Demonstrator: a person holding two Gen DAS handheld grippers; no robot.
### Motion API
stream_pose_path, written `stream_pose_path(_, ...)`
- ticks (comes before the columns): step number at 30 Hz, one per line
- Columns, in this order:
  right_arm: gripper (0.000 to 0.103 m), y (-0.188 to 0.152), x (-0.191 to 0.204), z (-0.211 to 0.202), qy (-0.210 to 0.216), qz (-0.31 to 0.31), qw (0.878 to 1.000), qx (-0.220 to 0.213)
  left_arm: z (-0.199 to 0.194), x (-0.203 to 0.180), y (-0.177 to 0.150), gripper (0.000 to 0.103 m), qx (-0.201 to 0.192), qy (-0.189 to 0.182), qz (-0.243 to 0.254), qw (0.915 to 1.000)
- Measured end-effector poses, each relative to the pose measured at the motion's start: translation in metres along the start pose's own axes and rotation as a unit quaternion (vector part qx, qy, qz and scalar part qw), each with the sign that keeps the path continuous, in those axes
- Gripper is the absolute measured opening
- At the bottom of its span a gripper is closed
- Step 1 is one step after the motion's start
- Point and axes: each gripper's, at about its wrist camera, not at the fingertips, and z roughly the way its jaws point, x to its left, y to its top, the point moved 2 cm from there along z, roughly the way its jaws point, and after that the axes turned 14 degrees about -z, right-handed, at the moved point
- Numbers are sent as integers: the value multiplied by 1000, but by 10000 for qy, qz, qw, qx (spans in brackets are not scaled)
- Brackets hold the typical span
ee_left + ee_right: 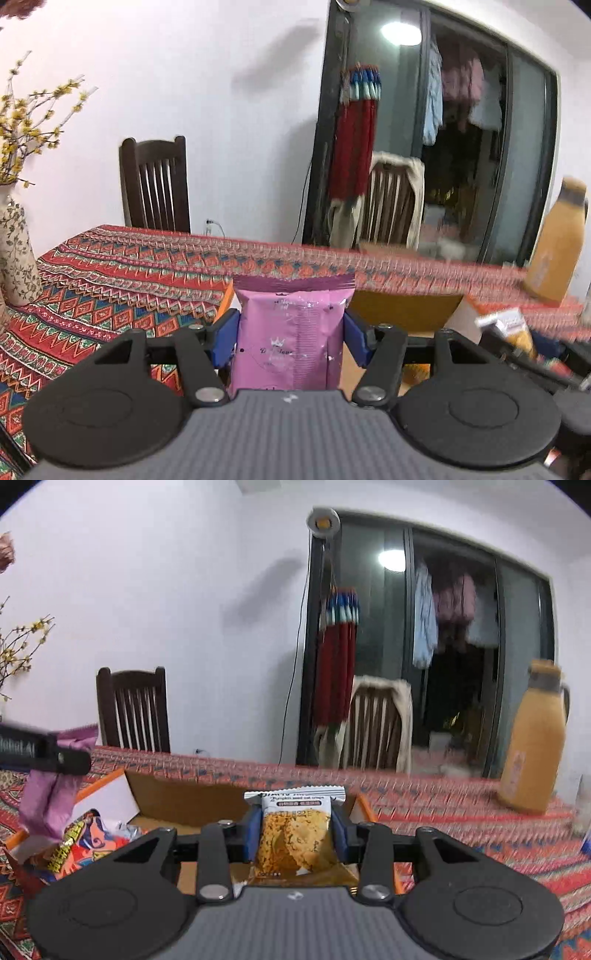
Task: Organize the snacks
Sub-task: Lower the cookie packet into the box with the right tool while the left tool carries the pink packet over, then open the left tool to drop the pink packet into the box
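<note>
Two snack packets hang over an open cardboard box (192, 805) on a table spread with a red patterned cloth (110, 266). The left gripper (291, 332) is clamped on a pink packet (291, 332), its blue pads pressing both sides so the packet stands upright above the near edge of the box. The right gripper (297, 830) is closed around a cracker packet (295, 830), white-topped with a yellow biscuit pictured on it, held over the box's middle. Other bright wrappers (74, 845) already lie in the box's left end. A tan flask (532, 746) stands on the cloth, well to the right. The packets look soft and crushable, so the sound way on is probably to lower each one well inside the walls, one hand at a time, and let go only when it rests on the bottom or on the pile.
</note>
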Motion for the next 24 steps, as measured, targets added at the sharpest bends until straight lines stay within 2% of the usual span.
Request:
stream_pose_path(6, 39, -2, 6, -4, 212, 12, 9998, -30, 8, 8, -4, 62, 117, -66, -109, 9998)
stream_pose_path(7, 47, -2, 6, -5, 179, 4, 9998, -35, 8, 9, -4, 62, 117, -125, -153, 9997)
stream_pose_path(8, 55, -3, 5, -5, 148, 9, 9999, -12, 7, 10, -4, 69, 90, -148, -207, 9996)
stream_pose_path(9, 70, -3, 5, -6, 116, 32, 9999, -10, 4, 11, -4, 83, 39, -175, -247, 9995)
stream_pose_path(10, 84, -3, 4, -7, 60, 66, 10000, -21, 0, 12, -3, 89, -62, -189, -282, 9994)
stream_pose_path(11, 90, -3, 3, -8, 16, 95, 9999, -37, -5, 12, -1, 102, -182, -172, -322, 9992)
stream_pose_path(13, 99, -2, 1, -13, -56, 163, 9998, -84, -13, 14, 1, 103, -390, -155, -393, 9983)
stream_pose_path(15, 103, -2, -1, -16, -121, 229, 9996, -84, -17, 14, 2, 103, -430, -190, -474, 9978)
stream_pose_path(24, 103, 0, -7, -23, -194, 417, 9989, -96, -25, 18, 2, 103, -444, -197, -563, 9972)
